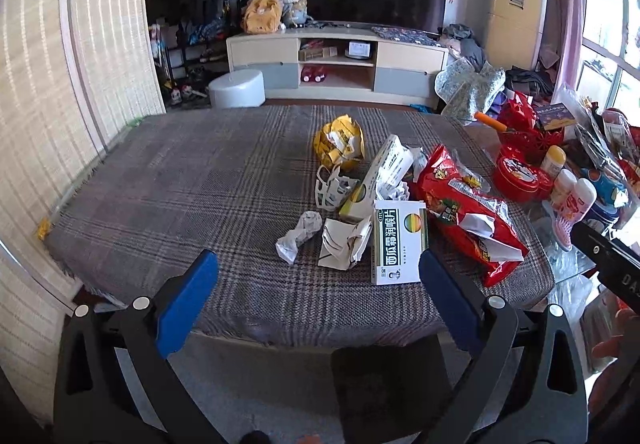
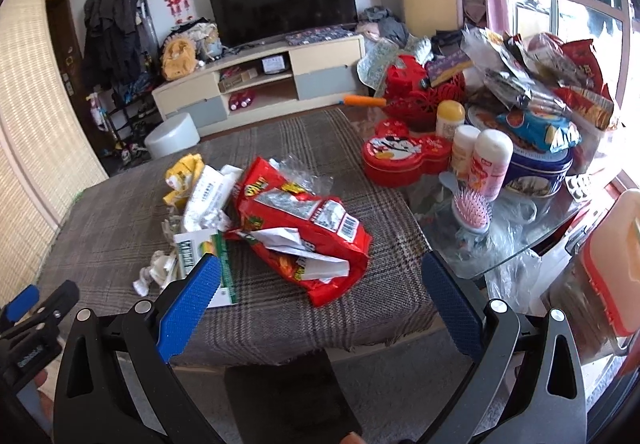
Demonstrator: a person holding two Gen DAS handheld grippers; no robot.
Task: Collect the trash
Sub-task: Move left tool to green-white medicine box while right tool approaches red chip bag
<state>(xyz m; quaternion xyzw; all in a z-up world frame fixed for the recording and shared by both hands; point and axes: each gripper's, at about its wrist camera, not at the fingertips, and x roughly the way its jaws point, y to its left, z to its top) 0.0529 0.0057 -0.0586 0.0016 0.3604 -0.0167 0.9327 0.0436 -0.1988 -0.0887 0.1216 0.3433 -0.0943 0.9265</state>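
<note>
Trash lies in a loose pile on the plaid tablecloth (image 1: 180, 196): a torn red snack bag (image 1: 468, 216) (image 2: 304, 232), a green-and-white medicine box (image 1: 400, 244) (image 2: 212, 252), crumpled white paper (image 1: 300, 234) (image 2: 154, 272), a torn white carton (image 1: 346, 244) and a crushed yellow wrapper (image 1: 340, 140) (image 2: 182, 174). My left gripper (image 1: 318, 276) hangs open just short of the table's near edge, facing the box and carton. My right gripper (image 2: 320, 280) is open too, in front of the red bag, with nothing between its fingers.
To the right stand a red tin (image 2: 400, 158), bottles (image 2: 490, 164), a pink hairbrush (image 2: 472, 210), a blue tin (image 2: 536, 172) and piled snack bags (image 2: 540, 84). A dark stool (image 1: 388, 388) sits under the near edge. A TV stand (image 1: 336, 60) is behind the table.
</note>
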